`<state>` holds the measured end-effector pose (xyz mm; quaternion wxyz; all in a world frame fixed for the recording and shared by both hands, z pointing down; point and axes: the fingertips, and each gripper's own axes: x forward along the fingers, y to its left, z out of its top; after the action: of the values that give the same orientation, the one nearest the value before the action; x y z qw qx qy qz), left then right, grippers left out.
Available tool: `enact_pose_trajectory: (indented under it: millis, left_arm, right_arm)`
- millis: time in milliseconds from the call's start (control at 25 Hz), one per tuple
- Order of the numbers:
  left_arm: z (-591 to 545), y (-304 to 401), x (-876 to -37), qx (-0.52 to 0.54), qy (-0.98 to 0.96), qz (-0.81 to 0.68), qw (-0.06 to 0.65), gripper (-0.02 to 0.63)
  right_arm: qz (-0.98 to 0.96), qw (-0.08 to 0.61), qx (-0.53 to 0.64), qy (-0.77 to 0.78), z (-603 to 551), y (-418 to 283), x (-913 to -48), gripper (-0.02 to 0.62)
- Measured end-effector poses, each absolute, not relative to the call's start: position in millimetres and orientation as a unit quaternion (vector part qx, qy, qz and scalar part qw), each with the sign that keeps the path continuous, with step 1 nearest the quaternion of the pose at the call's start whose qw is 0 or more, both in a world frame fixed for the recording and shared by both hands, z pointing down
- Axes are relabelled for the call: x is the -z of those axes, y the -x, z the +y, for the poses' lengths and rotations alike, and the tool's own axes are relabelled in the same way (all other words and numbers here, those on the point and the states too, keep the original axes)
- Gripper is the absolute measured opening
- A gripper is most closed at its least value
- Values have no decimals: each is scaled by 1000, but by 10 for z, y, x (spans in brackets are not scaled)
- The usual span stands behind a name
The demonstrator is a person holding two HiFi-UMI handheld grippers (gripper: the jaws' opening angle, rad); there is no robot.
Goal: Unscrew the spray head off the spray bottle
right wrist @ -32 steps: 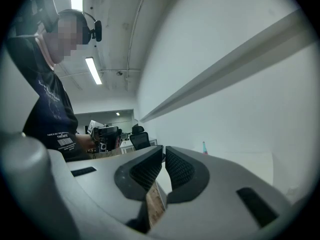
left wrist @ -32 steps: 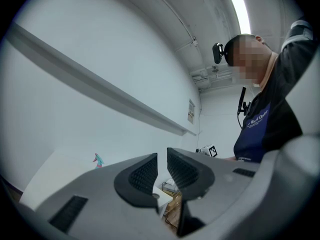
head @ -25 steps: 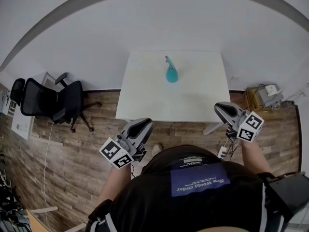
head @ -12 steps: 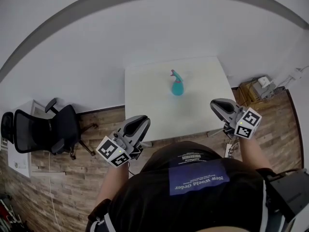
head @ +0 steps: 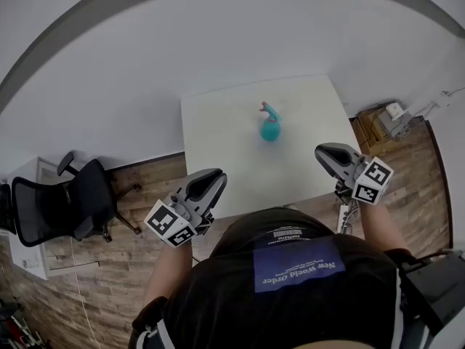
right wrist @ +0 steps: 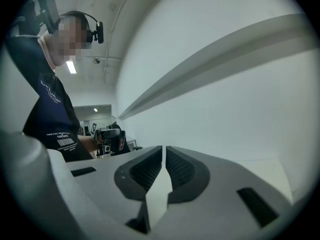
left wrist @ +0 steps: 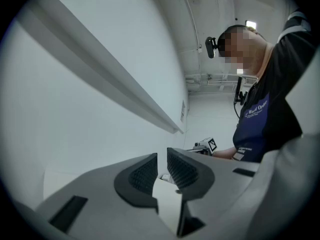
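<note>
A teal spray bottle (head: 270,128) with a pink-and-teal spray head (head: 269,110) stands upright near the middle of the white table (head: 218,144) in the head view. My left gripper (head: 213,179) hovers at the table's near left edge, shut and empty. My right gripper (head: 325,153) hangs by the table's near right edge, also shut with nothing in it. Both are well short of the bottle. In the left gripper view the jaws of the left gripper (left wrist: 162,168) nearly touch; the right gripper (right wrist: 163,166) in its own view shows the same. Neither gripper view shows the bottle.
A black office chair (head: 69,202) stands on the wood floor left of the table. Boxes and cables (head: 389,120) sit on the floor to the table's right. A white wall runs behind the table. The person's torso (head: 298,282) fills the lower head view.
The head view has shifted: the table and bottle now sit nearer and further right. Both grippers stay shut and have risen slightly toward the table's near edge.
</note>
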<state>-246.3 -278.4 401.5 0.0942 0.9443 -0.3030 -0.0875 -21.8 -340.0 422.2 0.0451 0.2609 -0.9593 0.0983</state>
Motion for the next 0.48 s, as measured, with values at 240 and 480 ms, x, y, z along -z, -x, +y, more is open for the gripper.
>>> enact_pose_trajectory:
  millis: [240,480]
  left_arm:
    - [-3313,2107,-4103,7,-943,-329,47,52]
    - [-3846,1547,-4040,-54,-933,-355,16,52]
  right_arm:
    - [-968,33,-102,-228,-3990,-7,-4293,-5]
    - [-977,14,-93,-192,-4597,-442,-4281,-5]
